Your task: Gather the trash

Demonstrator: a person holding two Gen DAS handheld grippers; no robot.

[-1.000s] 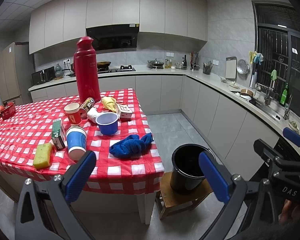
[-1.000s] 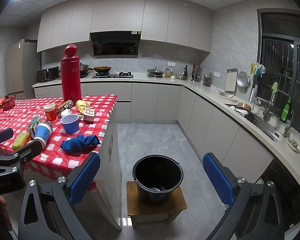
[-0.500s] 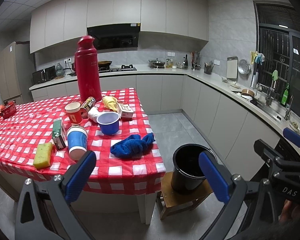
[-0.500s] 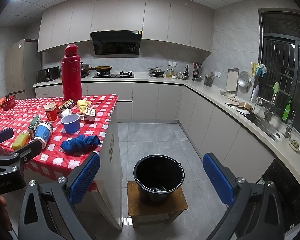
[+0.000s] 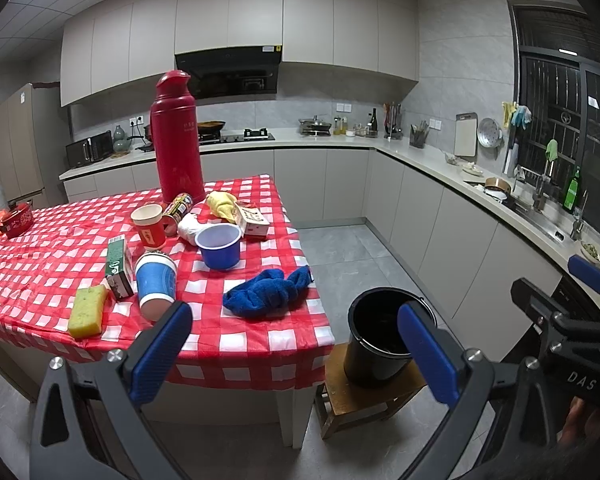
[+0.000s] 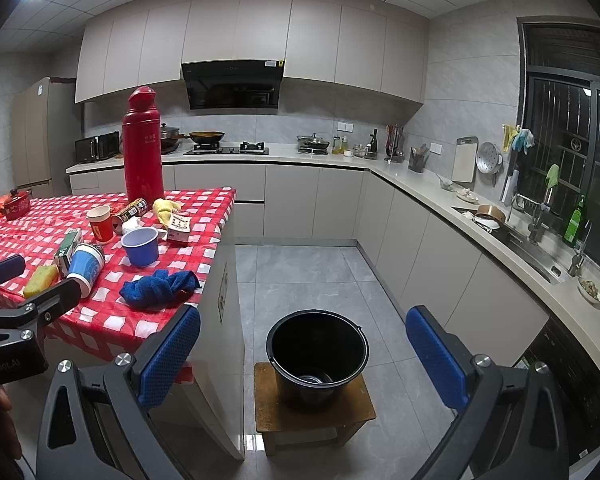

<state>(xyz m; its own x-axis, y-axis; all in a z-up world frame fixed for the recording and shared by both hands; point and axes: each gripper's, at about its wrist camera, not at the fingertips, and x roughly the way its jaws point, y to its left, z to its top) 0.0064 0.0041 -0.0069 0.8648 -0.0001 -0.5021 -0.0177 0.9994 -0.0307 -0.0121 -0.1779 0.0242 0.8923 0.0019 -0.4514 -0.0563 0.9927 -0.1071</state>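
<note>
Two hand-held grippers hang in the air short of the desk (image 5: pixel 260 344), both released, blue pads spread wide and nothing between them. The left hand-held gripper (image 5: pixel 290 354) faces the desk's near edge; the right hand-held gripper (image 6: pixel 302 360) faces the black bucket (image 6: pixel 318 354), which stands on a low wooden stool (image 6: pixel 314 408) on the floor just beside the desk's right edge. Something pale lies at the bucket's bottom; what it is cannot be told.

On the red-and-white checked cloth the trash sits grouped toward the right half of the desk. A blue paper cup (image 5: pixel 156 284) lies tipped near the near edge, touching a green carton (image 5: pixel 118 266), with a yellow sponge (image 5: pixel 87 310) just beside the carton toward the near edge. A blue plastic bowl (image 5: pixel 219 246) stands upright behind them, and a red paper cup (image 5: pixel 150 227) stands to its left. A can (image 5: pixel 178 208) lies on its side beside the red cup, near a crumpled white wad (image 5: pixel 190 229), a yellow rag (image 5: pixel 222 205) and a small printed box (image 5: pixel 252 220) close to the right edge. A blue cloth (image 5: pixel 266 292) is bunched by the near right corner. A tall red thermos (image 5: pixel 176 140) stands upright toward the far edge.
</note>
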